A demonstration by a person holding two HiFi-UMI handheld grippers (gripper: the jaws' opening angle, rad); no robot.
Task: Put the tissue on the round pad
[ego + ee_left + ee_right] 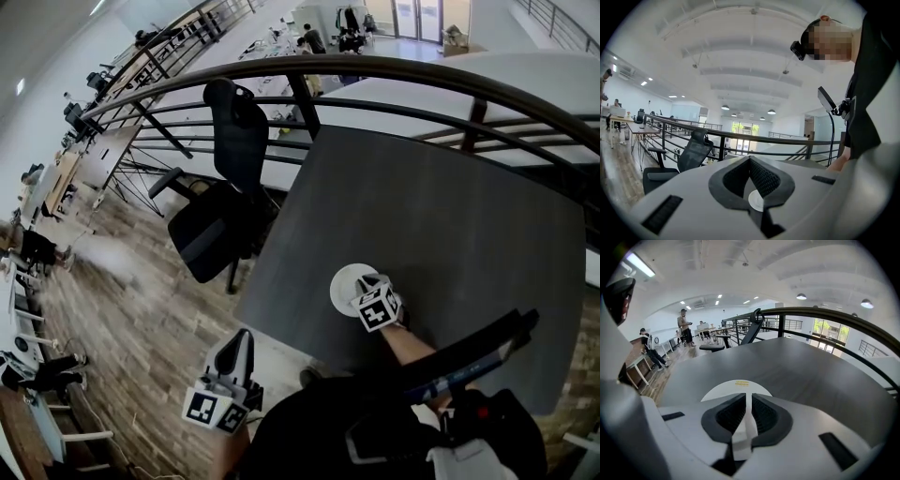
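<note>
The round white pad (347, 284) lies near the front left edge of the dark grey table (450, 216). My right gripper (366, 283) hovers over the pad's near side. In the right gripper view the pad (736, 386) lies just ahead of the jaws, which stand almost together with a thin white strip of tissue (746, 423) pinched upright between the ribbed pads (764, 413). My left gripper (241, 340) hangs off the table at the lower left, over the wooden floor. Its jaws (750, 161) are shut with nothing between them and point level out across the hall.
A black office chair (225, 187) stands off the table's left edge. A dark curved railing (394, 67) runs behind the table. My forearm (412, 342) and a dark device on a stalk (469, 361) cover the table's near edge. Desks and people are far away at the left.
</note>
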